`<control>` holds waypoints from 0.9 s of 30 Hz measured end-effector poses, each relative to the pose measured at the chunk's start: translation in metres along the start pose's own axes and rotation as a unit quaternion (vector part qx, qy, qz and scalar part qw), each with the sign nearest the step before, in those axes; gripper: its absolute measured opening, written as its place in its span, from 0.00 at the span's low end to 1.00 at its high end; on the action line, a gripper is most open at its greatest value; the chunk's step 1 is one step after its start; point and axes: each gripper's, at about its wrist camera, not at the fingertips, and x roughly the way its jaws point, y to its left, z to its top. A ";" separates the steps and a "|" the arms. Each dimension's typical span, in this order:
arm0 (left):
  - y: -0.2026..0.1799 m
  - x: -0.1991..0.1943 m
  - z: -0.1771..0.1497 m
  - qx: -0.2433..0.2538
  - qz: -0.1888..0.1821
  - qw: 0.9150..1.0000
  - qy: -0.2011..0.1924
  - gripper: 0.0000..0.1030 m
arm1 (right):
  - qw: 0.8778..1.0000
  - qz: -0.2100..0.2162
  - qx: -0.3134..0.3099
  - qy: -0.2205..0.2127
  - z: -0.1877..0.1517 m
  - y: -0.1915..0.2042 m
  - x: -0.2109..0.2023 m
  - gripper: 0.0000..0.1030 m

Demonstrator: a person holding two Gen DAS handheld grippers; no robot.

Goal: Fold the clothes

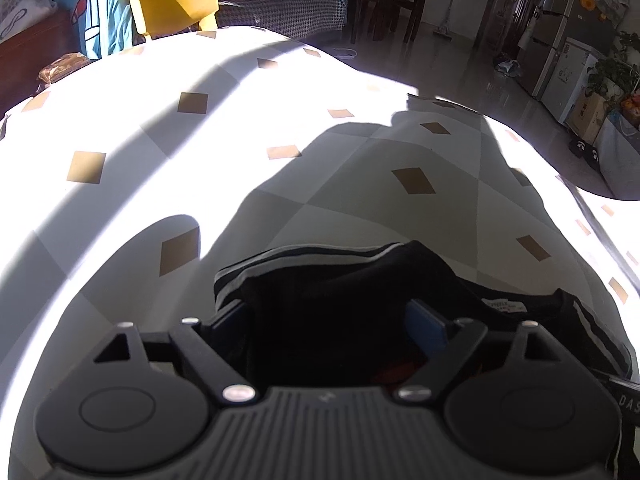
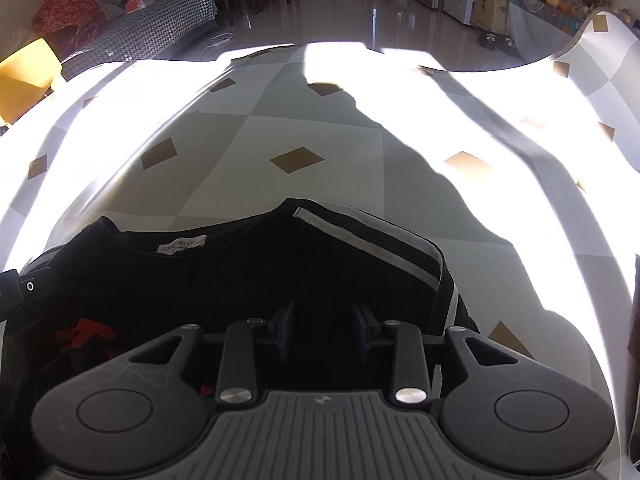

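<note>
Black shirt with white stripes lies bunched on the checkered tablecloth, near edge, partly in shadow. Left gripper spread wide over the fabric, nothing clamped. Right gripper also parted, fingers over the shirt, not pinching.

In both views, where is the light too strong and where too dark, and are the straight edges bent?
Left wrist view: sun blows out the tablecloth; the black garment sits in shadow, folds hardly readable; the table edge bows. Right wrist view: glare on the tablecloth to both sides, garment dark except its label and stripes; the edge curves too.
</note>
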 end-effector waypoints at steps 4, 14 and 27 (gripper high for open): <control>-0.003 -0.011 -0.006 0.021 -0.002 1.000 0.012 0.87 | 0.999 0.027 -0.021 0.009 -0.009 0.007 -0.017 0.40; 0.007 -0.037 -0.026 0.031 0.005 0.999 0.025 0.89 | 0.993 0.091 -0.070 0.040 -0.040 0.012 -0.048 0.46; 0.011 -0.065 -0.065 0.074 0.007 0.996 0.046 0.96 | 0.977 0.156 -0.130 0.057 -0.074 0.025 -0.079 0.51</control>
